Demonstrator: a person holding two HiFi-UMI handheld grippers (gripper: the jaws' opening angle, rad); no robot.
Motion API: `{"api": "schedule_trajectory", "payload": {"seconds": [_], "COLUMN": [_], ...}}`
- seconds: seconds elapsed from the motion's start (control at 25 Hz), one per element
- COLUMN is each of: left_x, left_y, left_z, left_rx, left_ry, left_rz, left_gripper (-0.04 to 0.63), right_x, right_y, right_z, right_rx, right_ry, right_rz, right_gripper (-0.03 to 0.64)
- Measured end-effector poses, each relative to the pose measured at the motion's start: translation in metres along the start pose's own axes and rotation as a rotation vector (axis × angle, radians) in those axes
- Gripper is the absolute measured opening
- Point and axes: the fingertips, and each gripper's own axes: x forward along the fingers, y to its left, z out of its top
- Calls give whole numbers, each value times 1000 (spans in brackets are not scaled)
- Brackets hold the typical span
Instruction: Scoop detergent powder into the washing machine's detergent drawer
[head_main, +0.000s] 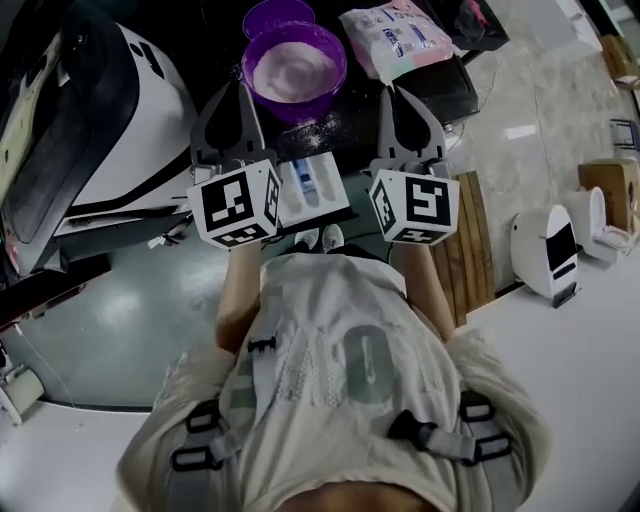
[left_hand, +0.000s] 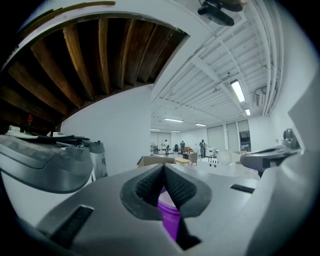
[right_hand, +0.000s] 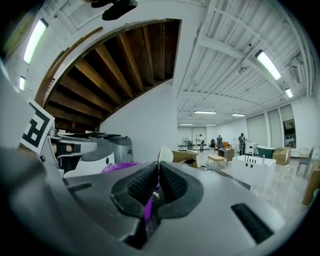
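Observation:
In the head view a purple bowl (head_main: 258, 52) of white detergent powder stands on the dark machine top. The white detergent drawer (head_main: 312, 190), with a blue insert, is pulled out just below it, between my two grippers. My left gripper (head_main: 238, 95) points at the bowl's lower left side and is shut with nothing in it. My right gripper (head_main: 400, 98) sits to the bowl's right, also shut and empty. In the left gripper view (left_hand: 164, 167) the pads meet, and purple bowl wall (left_hand: 170, 220) shows through the gap below. In the right gripper view (right_hand: 158, 167) the bowl (right_hand: 120, 166) lies to the left.
A pink-and-white detergent bag (head_main: 400, 35) lies behind the right gripper. A second purple round piece (head_main: 278, 15) sits behind the bowl. Spilt powder (head_main: 320, 130) dusts the dark top. A large white appliance (head_main: 150, 150) stands left, wooden slats (head_main: 470, 240) right.

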Motion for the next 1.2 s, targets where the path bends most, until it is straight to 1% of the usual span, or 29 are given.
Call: {"api": "schedule_trajectory", "payload": {"seconds": [0.12, 0.24, 0.4, 0.56, 0.68, 0.8, 0.96, 1.08, 1.2], "left_x": [5, 4, 7, 8, 8, 6, 3, 0, -4], "left_y": [3, 4, 11, 14, 17, 22, 32, 37, 43], "left_z": [3, -2, -1, -1, -2, -6, -15, -20, -25], "left_rx": [8, 13, 14, 13, 22, 28, 13, -7, -5], "left_ry": [12, 37, 38, 41, 41, 48, 60, 50, 43], "left_rz": [12, 21, 43, 56, 57, 61, 80, 97, 105], "left_gripper": [20, 20, 20, 20, 20, 20, 20, 20, 20], "right_x": [8, 7, 15, 26, 37, 54, 74, 85, 98], "right_y": [2, 4, 2, 6, 15, 27, 51, 69, 87], "right_z": [8, 3, 1, 7, 17, 26, 28, 21, 4], "right_rx": [-7, 11, 8, -27, -108, -209, -380, -499, -618], "right_ry": [-4, 18, 26, 27, 38, 66, 158, 232, 310], "right_rz": [34, 57, 71, 108, 184, 282, 439, 547, 621], "right_gripper": [6, 6, 6, 6, 8, 8, 8, 8, 8]}}
